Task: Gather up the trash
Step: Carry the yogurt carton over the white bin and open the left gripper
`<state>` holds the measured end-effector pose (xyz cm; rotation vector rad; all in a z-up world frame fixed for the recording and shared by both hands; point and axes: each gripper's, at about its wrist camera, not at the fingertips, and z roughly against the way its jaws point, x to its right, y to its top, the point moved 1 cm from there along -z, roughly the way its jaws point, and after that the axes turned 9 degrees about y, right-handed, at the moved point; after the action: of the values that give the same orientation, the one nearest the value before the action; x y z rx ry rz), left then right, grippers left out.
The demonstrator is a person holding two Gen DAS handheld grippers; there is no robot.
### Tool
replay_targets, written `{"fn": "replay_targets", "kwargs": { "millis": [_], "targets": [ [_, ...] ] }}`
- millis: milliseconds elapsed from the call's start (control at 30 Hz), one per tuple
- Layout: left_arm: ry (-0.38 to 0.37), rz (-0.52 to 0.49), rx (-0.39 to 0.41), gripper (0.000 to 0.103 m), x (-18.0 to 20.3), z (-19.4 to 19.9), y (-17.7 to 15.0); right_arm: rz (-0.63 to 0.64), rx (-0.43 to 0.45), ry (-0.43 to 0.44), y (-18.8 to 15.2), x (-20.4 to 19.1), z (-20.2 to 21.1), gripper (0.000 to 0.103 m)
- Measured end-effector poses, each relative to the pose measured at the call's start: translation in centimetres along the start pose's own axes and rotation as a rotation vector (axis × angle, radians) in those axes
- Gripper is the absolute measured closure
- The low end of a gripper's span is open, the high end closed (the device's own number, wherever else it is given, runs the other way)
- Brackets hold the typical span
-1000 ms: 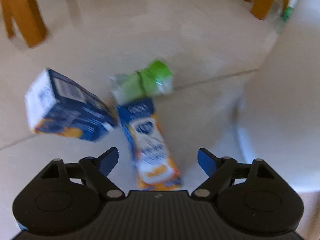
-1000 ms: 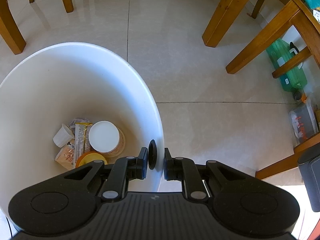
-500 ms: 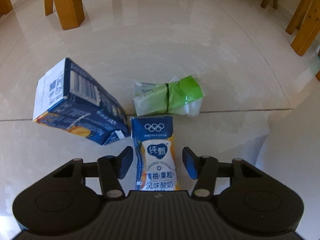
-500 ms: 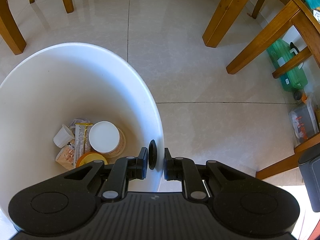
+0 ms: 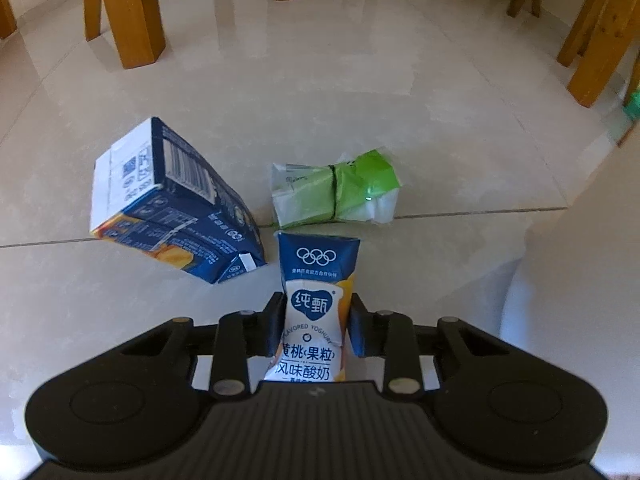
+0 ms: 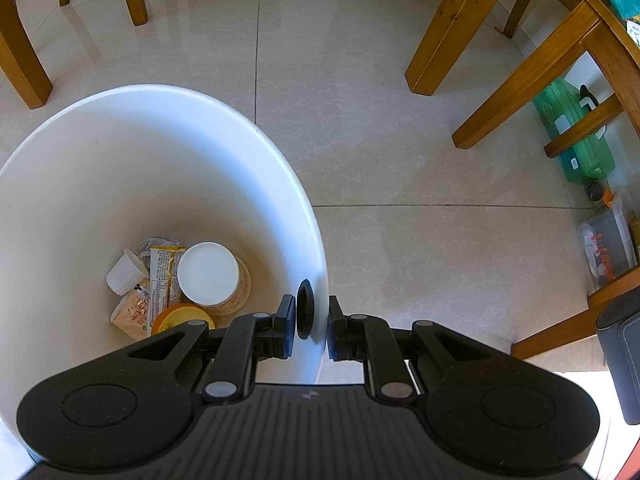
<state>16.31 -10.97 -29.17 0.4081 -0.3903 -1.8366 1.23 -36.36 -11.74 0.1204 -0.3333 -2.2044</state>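
Note:
On the tiled floor lies a blue and white yogurt carton [image 5: 316, 304], and my left gripper [image 5: 316, 332] is shut on its lower half. To its left a bigger dark blue box [image 5: 168, 204] lies tilted, and a crumpled green and white wrapper [image 5: 336, 188] rests just beyond. In the right wrist view, my right gripper [image 6: 311, 330] is shut on the rim of a white bin [image 6: 224, 168]. Inside the bin lie a lidded paper bowl [image 6: 210, 274], a small white cup [image 6: 126, 272] and some wrappers [image 6: 162, 276].
Wooden chair and table legs [image 5: 124, 12] stand around the back of the floor. A white curved surface [image 5: 580, 260], probably the bin's side, fills the right of the left wrist view. A green plastic jug [image 6: 576, 136] and a clear box [image 6: 608, 240] sit under the table at right.
My left gripper has moved forward over the yogurt carton and closed from wide open onto it. The right gripper and the bin have not moved.

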Motion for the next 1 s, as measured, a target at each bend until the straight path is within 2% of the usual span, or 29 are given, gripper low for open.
{"fn": "replay_targets", "kwargs": {
  "millis": [167, 333, 467, 600, 833, 1000],
  "targets": [
    [-0.033, -0.052, 0.010, 0.072, -0.7, 1.9, 0.0, 0.007, -0.001, -0.007, 0.1, -0.1, -0.1, 0.085],
    [-0.097, -0.093, 0.034, 0.072, -1.5, 5.5, 0.7, 0.000, 0.000, -0.007, 0.2, -0.3, -0.1, 0.085],
    [-0.141, -0.171, 0.052, 0.072, -1.7, 10.1, 2.0, 0.000, 0.000, -0.012, 0.2, -0.4, -0.1, 0.085],
    [-0.212, -0.237, 0.105, 0.072, -1.7, 16.4, 4.2, 0.000, 0.002, -0.017, 0.2, -0.6, 0.0, 0.085],
    [-0.361, -0.344, 0.209, 0.072, 1.4, 26.9, 7.9, 0.002, 0.003, -0.018, 0.2, -0.6, 0.1, 0.085],
    [-0.479, -0.397, 0.272, 0.070, 5.1, 30.2, 8.8, 0.004, 0.004, -0.018, 0.2, -0.6, 0.1, 0.085]
  ]
}}
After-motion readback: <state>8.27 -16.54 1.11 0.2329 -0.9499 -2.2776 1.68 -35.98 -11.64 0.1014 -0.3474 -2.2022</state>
